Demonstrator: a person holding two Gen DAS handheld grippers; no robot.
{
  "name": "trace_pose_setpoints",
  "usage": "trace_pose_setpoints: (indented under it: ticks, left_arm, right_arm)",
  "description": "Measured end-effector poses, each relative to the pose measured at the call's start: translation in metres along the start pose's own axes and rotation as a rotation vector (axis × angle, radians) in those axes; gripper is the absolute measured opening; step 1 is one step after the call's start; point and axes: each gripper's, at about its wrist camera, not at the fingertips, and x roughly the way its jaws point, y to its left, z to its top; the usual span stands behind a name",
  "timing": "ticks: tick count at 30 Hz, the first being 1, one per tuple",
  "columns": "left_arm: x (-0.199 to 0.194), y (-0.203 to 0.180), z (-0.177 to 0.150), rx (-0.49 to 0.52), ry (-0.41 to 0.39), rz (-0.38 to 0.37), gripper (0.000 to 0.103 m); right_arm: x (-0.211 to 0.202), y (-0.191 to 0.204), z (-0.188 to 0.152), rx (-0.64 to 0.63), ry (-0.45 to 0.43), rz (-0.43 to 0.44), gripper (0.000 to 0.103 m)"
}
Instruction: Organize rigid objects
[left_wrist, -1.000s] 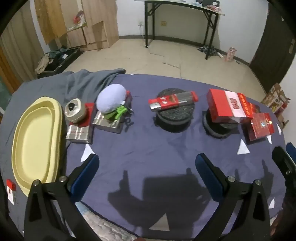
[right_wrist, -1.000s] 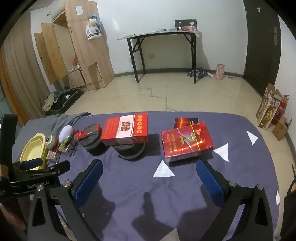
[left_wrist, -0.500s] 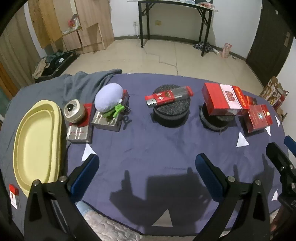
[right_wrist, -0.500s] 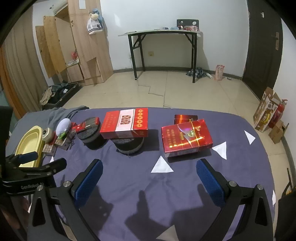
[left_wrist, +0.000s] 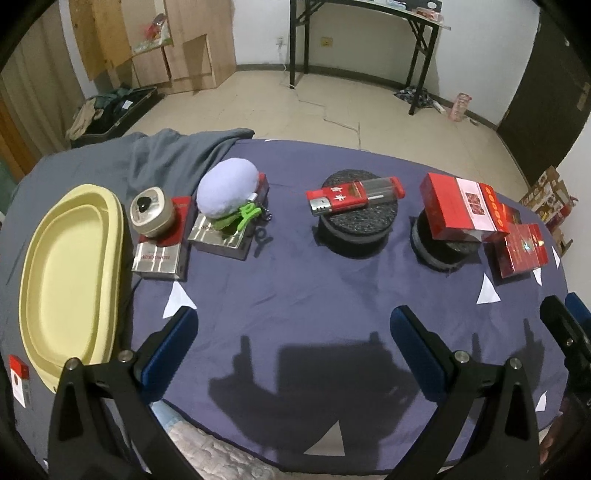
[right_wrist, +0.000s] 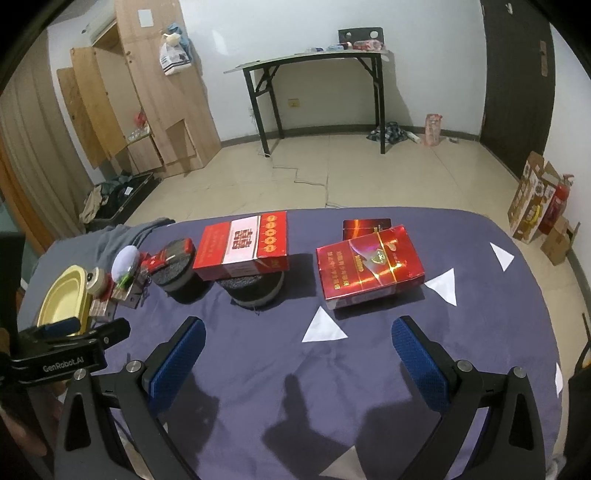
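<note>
On the purple tablecloth stand two black round foam stands. A red lighter (left_wrist: 352, 195) lies on the left stand (left_wrist: 356, 225); a red-and-white carton (left_wrist: 461, 208) lies on the right stand (left_wrist: 441, 247). A shiny red box (right_wrist: 369, 266) rests flat to the right. Further left a lilac plush (left_wrist: 227, 192) and a round tin (left_wrist: 151, 212) each sit on a silver box. A yellow oval tray (left_wrist: 66, 273) lies at the far left. My left gripper (left_wrist: 291, 343) and right gripper (right_wrist: 297, 350) both hover open above the near cloth, holding nothing.
A grey cloth (left_wrist: 173, 155) is bunched at the table's back left. A small red-and-white pack (left_wrist: 18, 378) lies by the tray's near end. White paper triangles (right_wrist: 323, 326) dot the cloth. Beyond are a tiled floor, a folding table (right_wrist: 317, 59) and a wooden cabinet (right_wrist: 140, 92).
Both cameras have drifted slightly, so the objects sit a little differently in view. Nothing on the table has moved, and both grippers stay open.
</note>
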Motion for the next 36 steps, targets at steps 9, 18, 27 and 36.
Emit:
trace_pose_setpoints:
  ticks: [9, 18, 27, 36]
  left_arm:
    - [0.0014, -0.0054, -0.0039, 0.040, 0.004, 0.011, 0.103]
    - [0.0018, -0.0051, -0.0041, 0.033, 0.007, 0.017, 0.103]
    - [0.0037, -0.0063, -0.0052, 0.041, 0.012, 0.023, 0.103]
    - [0.0050, -0.0079, -0.0061, 0.043, 0.017, 0.021, 0.103]
  right_arm:
    - [-0.0022, 0.0005, 0.0021, -0.033, -0.004, -0.028, 0.103]
    - [-0.0029, -0.0050, 0.0020, -0.010, 0.004, -0.018, 0.103]
    - [0.0022, -0.0014, 0.0022, -0.032, 0.017, -0.021, 0.103]
    - [-0.0024, -0.0024, 0.0024, -0.033, -0.006, -0.026, 0.103]
